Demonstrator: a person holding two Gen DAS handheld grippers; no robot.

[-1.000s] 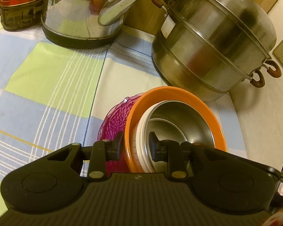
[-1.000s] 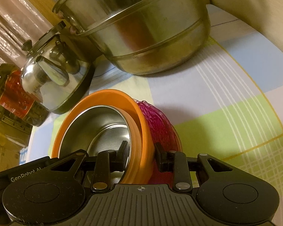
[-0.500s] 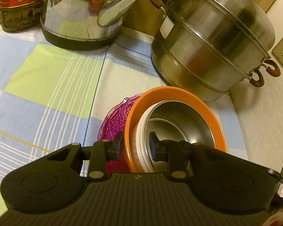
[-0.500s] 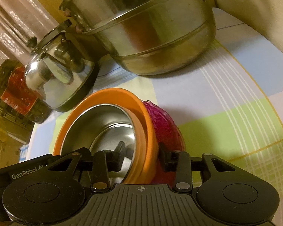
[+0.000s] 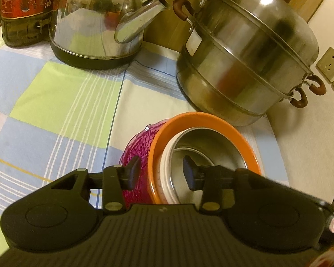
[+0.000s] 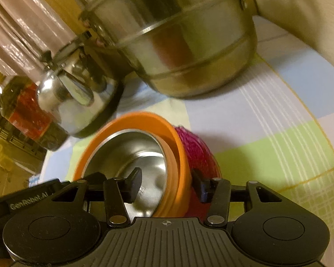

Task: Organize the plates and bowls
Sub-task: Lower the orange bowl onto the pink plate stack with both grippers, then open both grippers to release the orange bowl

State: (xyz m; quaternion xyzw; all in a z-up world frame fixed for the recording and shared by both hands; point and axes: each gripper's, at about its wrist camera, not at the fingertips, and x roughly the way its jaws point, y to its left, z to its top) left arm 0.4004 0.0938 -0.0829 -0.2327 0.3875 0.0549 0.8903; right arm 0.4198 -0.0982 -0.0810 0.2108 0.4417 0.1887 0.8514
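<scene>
The nested stack sits on the checked tablecloth (image 5: 62,102): an orange-rimmed steel bowl (image 5: 202,120) inside a magenta patterned glass bowl (image 5: 140,140), at about 6 o'clock from the big steel steamer pot (image 5: 245,66) and near it. The kettle (image 5: 95,22) stands off at 11 o'clock from the stack, with the oil bottle (image 5: 22,11) beside it.

The left gripper (image 5: 160,172) straddles the stack's left wall, and its jaws are opening; both pads now stand clear of the rims, so nothing is pinched. The right gripper (image 6: 167,183) straddles the right wall of the same bowls, orange rim (image 6: 178,155) and magenta glass (image 6: 200,153) between its fingers, and its jaws too are opening, with a gap on the inner side.

This reads as the release after setting the stack down (it looks slightly tilted, though the lens may exaggerate). To finish well, let both pairs of fingers spread fully before lifting, then draw each back along its own line, so no pad catches a rim and tips the stack against the pot.
</scene>
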